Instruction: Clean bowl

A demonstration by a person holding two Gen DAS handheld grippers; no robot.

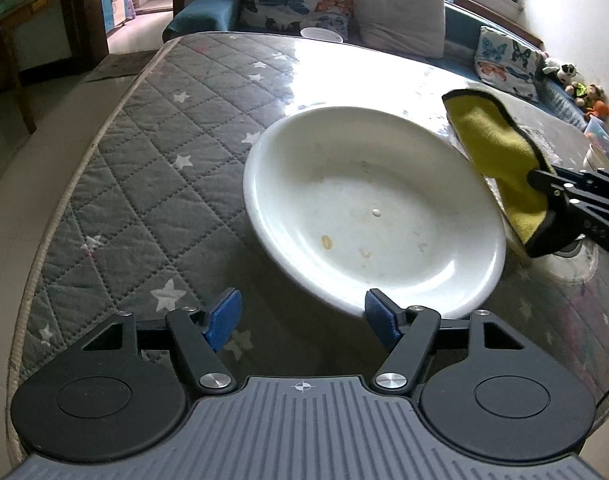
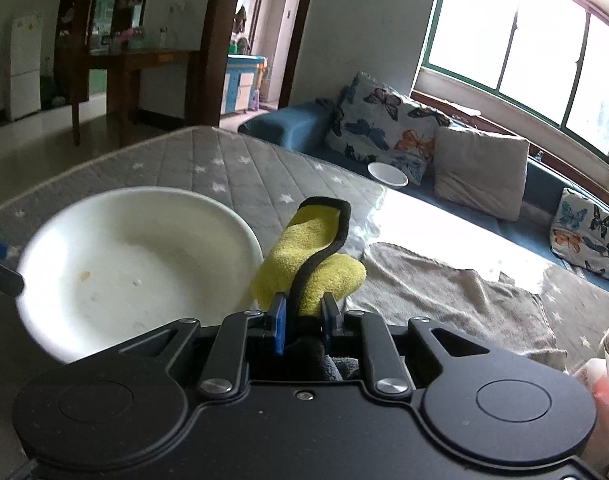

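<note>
Right gripper (image 2: 302, 312), clenched on a yellow cloth (image 2: 304, 264), hangs just right of the soiled bowl (image 1: 374, 208); left gripper (image 1: 302, 316) gapes at its near rim.

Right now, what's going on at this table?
A person is working two handheld tongs over a dirty white bowl on a star-patterned table. The right tongs are shut on a yellow cloth, held at the bowl's rim. The left tongs are open at the near rim, not gripping it. Food specks are in the bowl, so wiping looks barely begun.
</note>
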